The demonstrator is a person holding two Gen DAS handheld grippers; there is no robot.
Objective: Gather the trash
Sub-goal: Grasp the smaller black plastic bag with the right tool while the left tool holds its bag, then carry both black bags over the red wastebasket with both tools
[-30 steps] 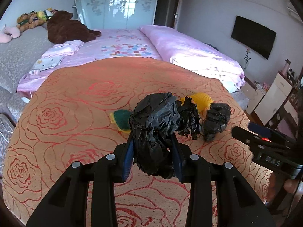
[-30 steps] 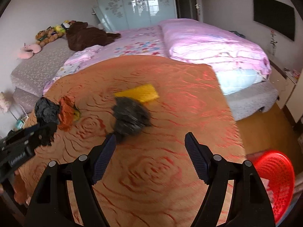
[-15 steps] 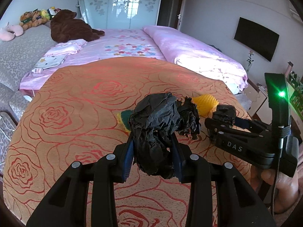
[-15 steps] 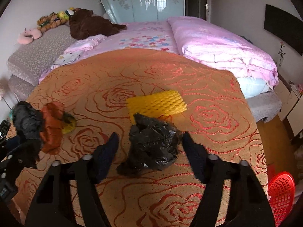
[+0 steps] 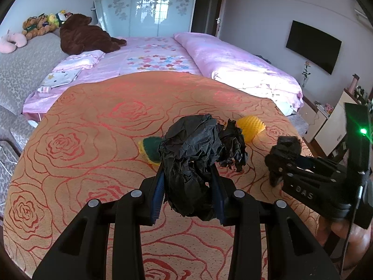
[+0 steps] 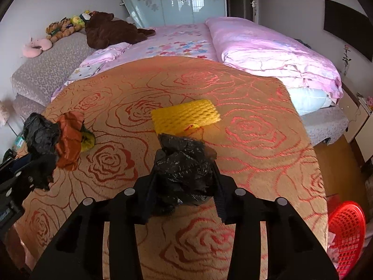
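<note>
Over rose tablecloth (image 6: pixel 256 140), both tools gripping bags.

I am in a bedroom of a home. Ahead of me lies a wide bed (image 5: pixel 163 63) with a pink flowered sheet and a pink quilt (image 5: pixel 244 70) bunched along its right edge. A big brown plush bear (image 5: pixel 81 35) sprawls at the bed's far left corner, with smaller stuffed toys (image 5: pixel 42 24) on the grey padded bench (image 6: pixel 51 72) beside it. A wardrobe with frosted, flower-patterned sliding doors (image 5: pixel 149 4) fills the back wall. A dark flat television (image 5: pixel 313 46) hangs on the right wall above white cabinets (image 5: pixel 326 126). A red plastic basket (image 6: pixel 347 233) stands on the wooden floor.
</note>
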